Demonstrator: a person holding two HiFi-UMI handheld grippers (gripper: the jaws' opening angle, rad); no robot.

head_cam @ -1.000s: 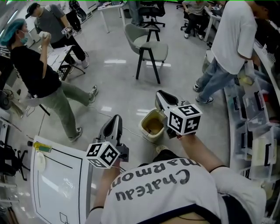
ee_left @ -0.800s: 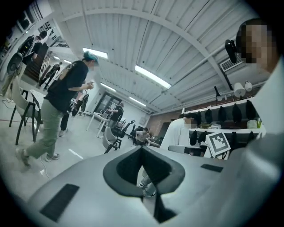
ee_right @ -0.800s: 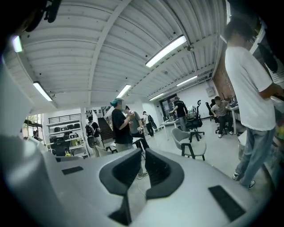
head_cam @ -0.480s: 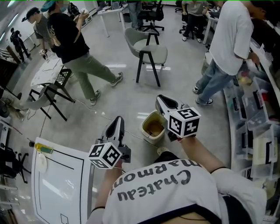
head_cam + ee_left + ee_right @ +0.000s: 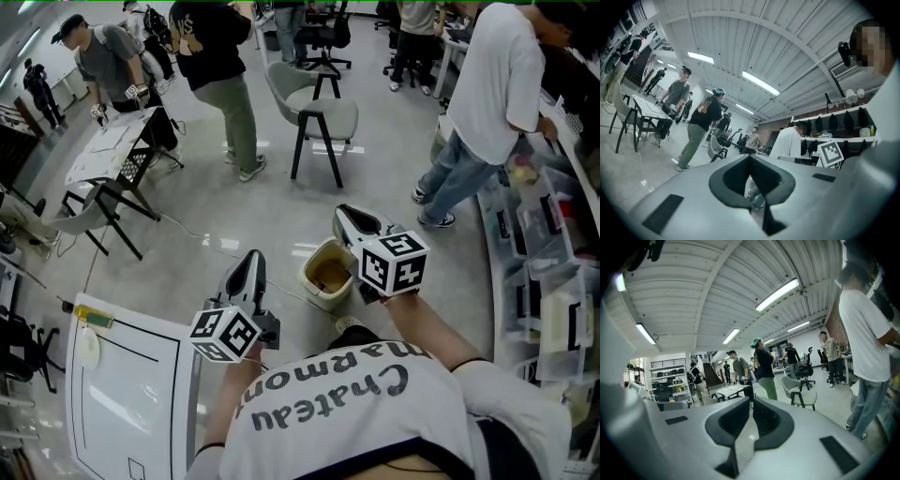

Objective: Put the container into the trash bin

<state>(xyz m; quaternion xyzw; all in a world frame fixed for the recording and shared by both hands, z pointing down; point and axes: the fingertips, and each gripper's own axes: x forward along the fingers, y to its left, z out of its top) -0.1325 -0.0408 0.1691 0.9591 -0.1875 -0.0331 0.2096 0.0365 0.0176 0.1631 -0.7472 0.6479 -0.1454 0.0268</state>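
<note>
In the head view, the trash bin (image 5: 311, 274) is seen upright on the floor, mouth upward, long axis vertical. Its right side is partly covered by the right gripper (image 5: 345, 215), which is held over it. A brownish inside is shown; whether the container lies there cannot be told. The left gripper (image 5: 249, 259) is held well to the bin's left, near a white bench (image 5: 122, 403). A chair (image 5: 321, 105) and a person in a white shirt (image 5: 506, 75) are seen beyond.

In the left gripper view, the fingers are pressed together on nothing, with a walking person (image 5: 700, 126) ahead.

In the right gripper view, the fingers are set almost together, only a narrow slit left, nothing between them.
</note>
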